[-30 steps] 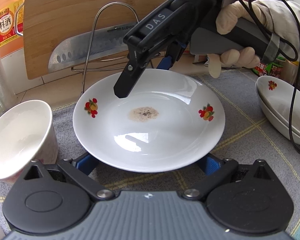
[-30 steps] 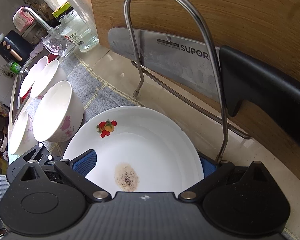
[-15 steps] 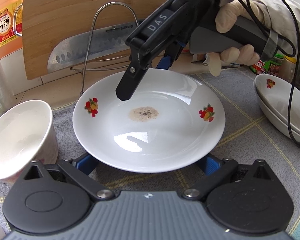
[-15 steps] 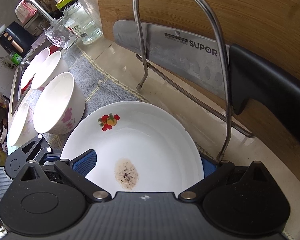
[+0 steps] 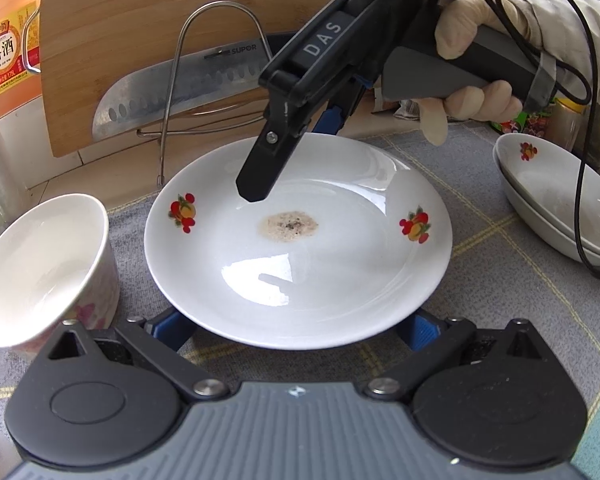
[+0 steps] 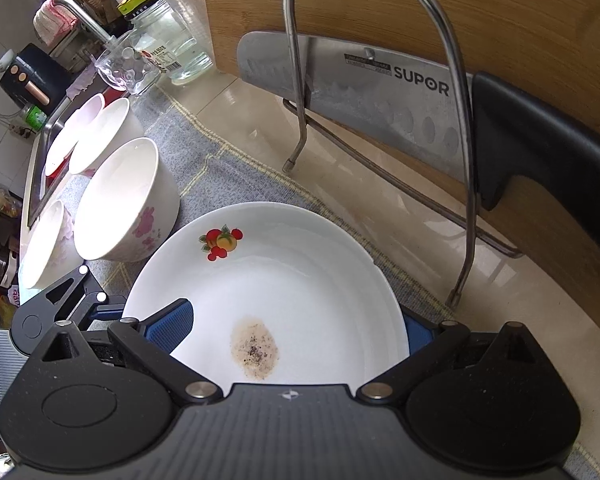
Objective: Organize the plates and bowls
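Observation:
A white plate (image 5: 300, 280) with fruit decals and a brown stain in its middle lies on the grey mat. My left gripper (image 5: 296, 326) is open wide, and its blue pads (image 5: 172, 326) sit under the plate's near rim, partly hidden by it. My right gripper (image 5: 296, 152), held by a gloved hand, is open across the far rim with one finger (image 5: 256, 184) above the plate's inside. In the right wrist view the plate (image 6: 300, 280) runs between the right gripper's (image 6: 292, 328) pads, one pad above and one below. A pink-flowered bowl (image 5: 40, 264) stands just left of the plate.
A wire rack (image 6: 380, 80) holds a cleaver (image 6: 360, 80) against a wooden cutting board (image 5: 140, 20) behind the plate. Two stacked oval dishes (image 5: 556, 208) sit at the right. Several more bowls (image 6: 100, 136) stand towards the sink. A bottle (image 5: 8, 52) and glass jar (image 6: 168, 40) stand at the back left.
My right gripper has drifted slightly over the plate, still open. The plate and my left gripper have barely moved.

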Demonstrator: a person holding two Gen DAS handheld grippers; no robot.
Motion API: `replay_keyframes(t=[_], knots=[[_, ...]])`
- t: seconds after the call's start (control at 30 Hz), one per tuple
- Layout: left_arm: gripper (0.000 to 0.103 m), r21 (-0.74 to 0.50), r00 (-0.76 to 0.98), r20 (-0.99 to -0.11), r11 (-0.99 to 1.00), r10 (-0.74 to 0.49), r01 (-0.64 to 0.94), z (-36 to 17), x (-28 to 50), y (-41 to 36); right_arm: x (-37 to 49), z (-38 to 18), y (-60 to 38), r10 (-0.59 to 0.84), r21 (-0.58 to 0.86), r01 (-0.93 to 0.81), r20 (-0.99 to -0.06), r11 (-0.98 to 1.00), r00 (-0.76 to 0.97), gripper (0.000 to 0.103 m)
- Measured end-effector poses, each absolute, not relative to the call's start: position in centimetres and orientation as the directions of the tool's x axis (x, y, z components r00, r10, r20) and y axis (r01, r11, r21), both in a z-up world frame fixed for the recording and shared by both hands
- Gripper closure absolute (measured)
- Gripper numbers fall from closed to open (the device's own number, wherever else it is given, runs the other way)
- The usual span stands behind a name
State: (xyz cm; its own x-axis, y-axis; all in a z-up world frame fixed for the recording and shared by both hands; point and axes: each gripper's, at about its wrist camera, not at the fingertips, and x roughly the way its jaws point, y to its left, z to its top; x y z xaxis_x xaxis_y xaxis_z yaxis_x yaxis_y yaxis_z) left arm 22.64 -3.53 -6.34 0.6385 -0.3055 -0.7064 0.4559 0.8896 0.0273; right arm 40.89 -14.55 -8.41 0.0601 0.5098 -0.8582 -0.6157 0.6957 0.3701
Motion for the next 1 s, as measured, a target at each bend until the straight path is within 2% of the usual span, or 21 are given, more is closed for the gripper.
replay_keyframes(t=[1.0], knots=[[0.001, 0.019, 0.593, -0.733, 0.86, -0.334, 0.509, -3.6, 17.0, -3.2, 34.4, -5.7, -15.6, 0.565, 0.43, -0.58, -0.823, 0.692, 0.064, 0.0]])
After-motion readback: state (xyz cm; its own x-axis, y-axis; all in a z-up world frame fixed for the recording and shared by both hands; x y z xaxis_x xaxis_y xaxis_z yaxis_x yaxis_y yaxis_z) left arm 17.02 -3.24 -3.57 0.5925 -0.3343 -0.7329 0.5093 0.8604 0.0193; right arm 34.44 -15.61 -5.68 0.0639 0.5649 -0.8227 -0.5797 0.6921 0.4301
